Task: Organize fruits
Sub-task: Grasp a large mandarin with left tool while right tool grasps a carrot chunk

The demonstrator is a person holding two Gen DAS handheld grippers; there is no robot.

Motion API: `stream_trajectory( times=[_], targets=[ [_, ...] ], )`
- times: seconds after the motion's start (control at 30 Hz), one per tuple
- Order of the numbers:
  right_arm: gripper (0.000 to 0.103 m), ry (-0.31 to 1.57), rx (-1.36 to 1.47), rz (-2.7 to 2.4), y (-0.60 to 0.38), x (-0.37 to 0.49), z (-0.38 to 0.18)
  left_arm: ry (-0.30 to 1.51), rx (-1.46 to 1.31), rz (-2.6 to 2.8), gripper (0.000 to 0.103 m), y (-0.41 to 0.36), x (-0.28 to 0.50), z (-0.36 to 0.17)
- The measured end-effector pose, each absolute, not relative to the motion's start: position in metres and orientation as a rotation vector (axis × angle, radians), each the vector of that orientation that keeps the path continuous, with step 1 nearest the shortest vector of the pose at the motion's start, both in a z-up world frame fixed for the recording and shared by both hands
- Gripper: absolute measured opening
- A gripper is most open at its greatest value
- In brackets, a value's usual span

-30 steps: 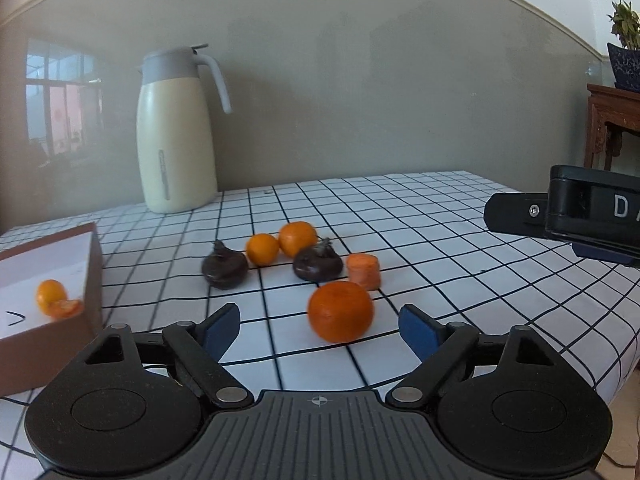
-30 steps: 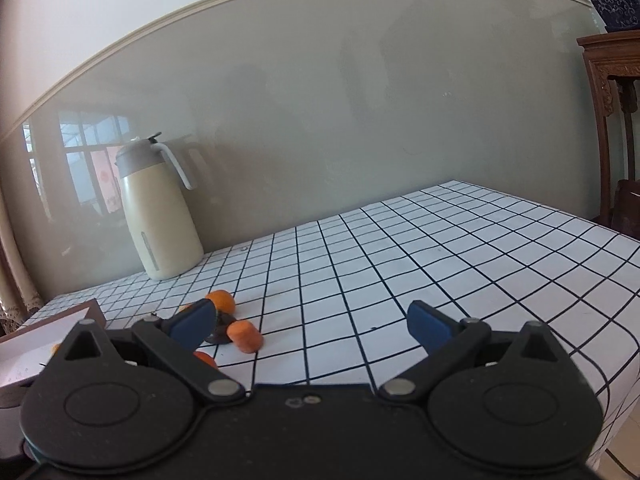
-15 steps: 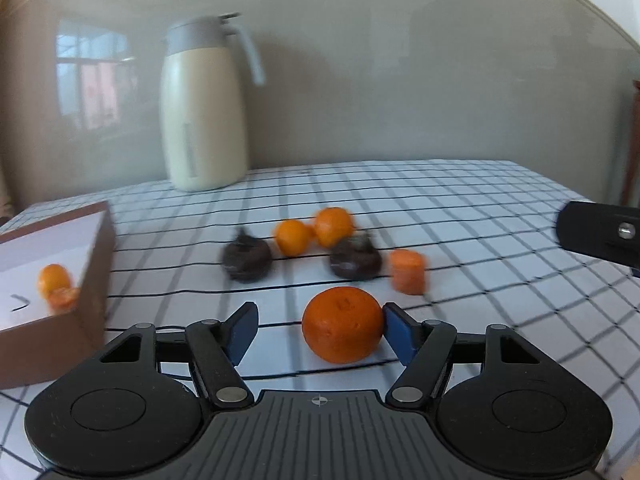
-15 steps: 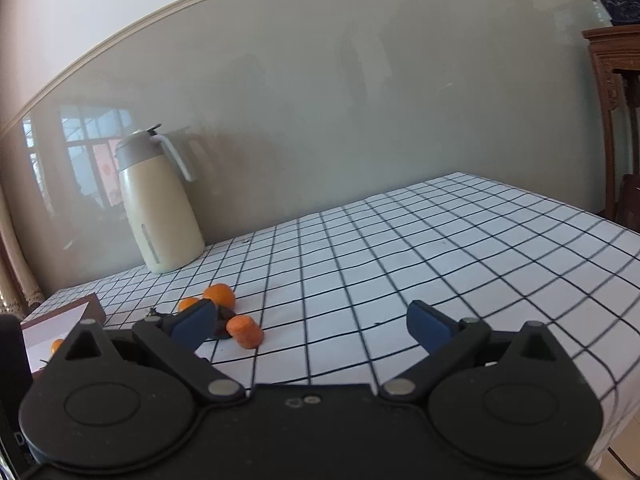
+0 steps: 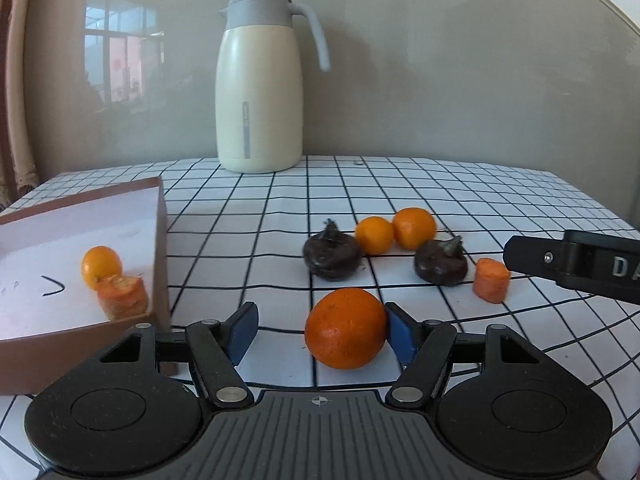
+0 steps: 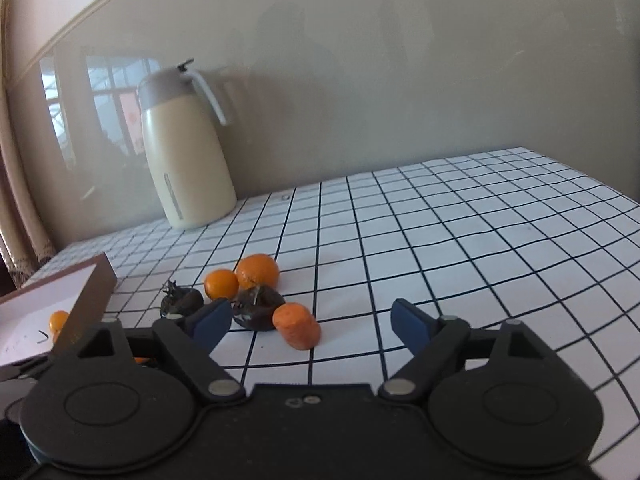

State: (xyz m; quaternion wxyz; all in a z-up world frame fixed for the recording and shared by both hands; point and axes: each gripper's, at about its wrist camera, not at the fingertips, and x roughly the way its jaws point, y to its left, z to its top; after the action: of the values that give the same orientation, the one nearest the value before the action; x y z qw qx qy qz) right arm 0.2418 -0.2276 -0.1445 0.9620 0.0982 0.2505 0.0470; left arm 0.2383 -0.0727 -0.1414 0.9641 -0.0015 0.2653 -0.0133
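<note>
Left gripper (image 5: 318,330) brackets the large orange (image 5: 346,328) on the checked table (image 5: 500,200). Its jaws are partly open: the right pad (image 5: 396,338) touches or nearly touches the fruit, though the fisheye view leaves contact uncertain, while the left pad (image 5: 242,330) stands clear, so nothing is gripped. The orange rests on the cloth just right of the box (image 5: 162,256), which already holds a small orange (image 5: 101,266) and a carrot piece (image 5: 122,296). Beyond the large orange lie two dark fruits (image 5: 332,254), two smaller oranges (image 5: 414,227) and a second carrot chunk (image 5: 491,280); a jug (image 5: 260,84) stands at the back.

Right gripper (image 6: 308,326) hovers wide open and empty near the carrot chunk (image 6: 297,325).

The step in hand appears to be grasping the large orange for the box. It would go best with the gripper shifted right to centre the fruit, so both pads meet its widest part together; a one-sided close is likely to roll it toward the box wall. Modest pressure should suffice, then a lift clear of the rim.
</note>
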Motion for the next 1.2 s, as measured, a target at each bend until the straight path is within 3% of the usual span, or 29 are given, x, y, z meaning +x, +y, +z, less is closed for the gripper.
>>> stream_trajectory(
  times=[0.07, 0.2, 0.33, 0.43, 0.53, 0.67, 1.2],
  targets=[
    [0.076, 0.517, 0.187, 0.092, -0.226, 0.245, -0.146, 0.538, -0.007, -0.022, 0.069, -0.07, 0.238, -0.142],
    [0.073, 0.541, 0.181, 0.094, -0.226, 0.253, -0.149, 0.539, 0.006, -0.035, 0.052, -0.07, 0.235, -0.144],
    [0.071, 0.56, 0.169, 0.097, -0.223, 0.255, -0.151, 0.541, 0.007, -0.039, 0.052, -0.071, 0.236, -0.145],
    [0.065, 0.575, 0.161, 0.098, -0.22, 0.259, -0.153, 0.541, 0.004, -0.047, 0.051, -0.07, 0.235, -0.145],
    [0.056, 0.593, 0.153, 0.103, -0.219, 0.262, -0.154, 0.546, 0.001, -0.068, 0.043, -0.071, 0.233, -0.144],
    [0.046, 0.601, 0.141, 0.108, -0.215, 0.267, -0.154, 0.547, -0.007, -0.068, 0.042, -0.071, 0.234, -0.143],
    [0.022, 0.643, 0.084, 0.129, -0.203, 0.279, -0.16, 0.55, 0.005, -0.062, 0.042, -0.074, 0.233, -0.145]
  ],
)
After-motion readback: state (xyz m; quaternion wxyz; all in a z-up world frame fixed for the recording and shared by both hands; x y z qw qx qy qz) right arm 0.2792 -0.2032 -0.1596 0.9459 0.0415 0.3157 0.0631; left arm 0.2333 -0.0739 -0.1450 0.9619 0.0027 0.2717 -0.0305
